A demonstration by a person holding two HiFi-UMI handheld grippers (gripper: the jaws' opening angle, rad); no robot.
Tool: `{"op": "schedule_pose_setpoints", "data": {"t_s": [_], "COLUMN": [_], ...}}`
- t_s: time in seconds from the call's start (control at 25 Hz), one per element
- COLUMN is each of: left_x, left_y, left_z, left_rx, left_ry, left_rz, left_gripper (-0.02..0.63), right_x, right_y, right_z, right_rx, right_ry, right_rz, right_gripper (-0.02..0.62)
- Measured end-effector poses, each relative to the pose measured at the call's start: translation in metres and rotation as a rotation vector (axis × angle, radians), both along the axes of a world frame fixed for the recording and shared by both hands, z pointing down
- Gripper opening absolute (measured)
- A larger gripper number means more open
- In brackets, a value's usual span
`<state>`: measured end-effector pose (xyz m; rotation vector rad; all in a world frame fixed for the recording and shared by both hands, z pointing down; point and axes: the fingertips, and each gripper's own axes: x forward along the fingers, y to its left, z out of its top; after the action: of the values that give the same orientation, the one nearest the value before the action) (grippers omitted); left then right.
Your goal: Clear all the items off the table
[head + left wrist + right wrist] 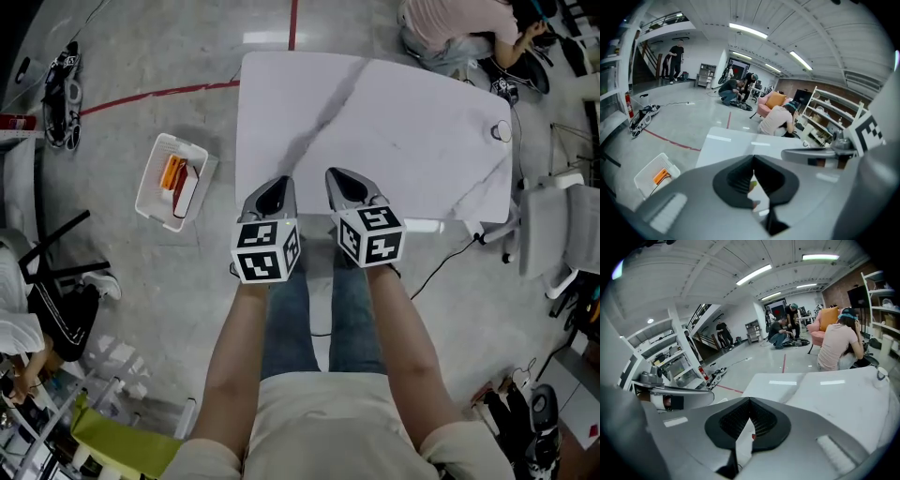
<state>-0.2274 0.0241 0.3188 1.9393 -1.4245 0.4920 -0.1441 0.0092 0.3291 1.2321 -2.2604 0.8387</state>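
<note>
beyond the left gripper (281, 184) and right gripper (335, 175), both closed, lies the table (412, 122).

Reaching up from the bottom of the frame toward its middle with the bare left forearm (232, 347) and bare right forearm (405, 323). Holding the grey two-jaw left gripper (277, 187) and matching grey right gripper (339, 180) side by side, tips angling downward. Pressing both black-padded jaw pairs together, empty.
</note>
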Motion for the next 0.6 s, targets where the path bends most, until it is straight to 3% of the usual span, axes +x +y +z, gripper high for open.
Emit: {"op": "schedule_pose_setpoints", "data": {"t_s": [0.6], "left_x": [0.154], "left_y": [-0.044], "left_z": [-0.006], "left_rx": [-0.005], "left_ry": [0.012], "left_rz": [0.123], "left_gripper": [0.009], "right_x": [0.152], "right_y": [-0.026], "right_z": [-0.006], "right_rx": [-0.011], "right_ry": [-0.009], "right_rz": [0.118], "right_gripper": [-0.002]}}
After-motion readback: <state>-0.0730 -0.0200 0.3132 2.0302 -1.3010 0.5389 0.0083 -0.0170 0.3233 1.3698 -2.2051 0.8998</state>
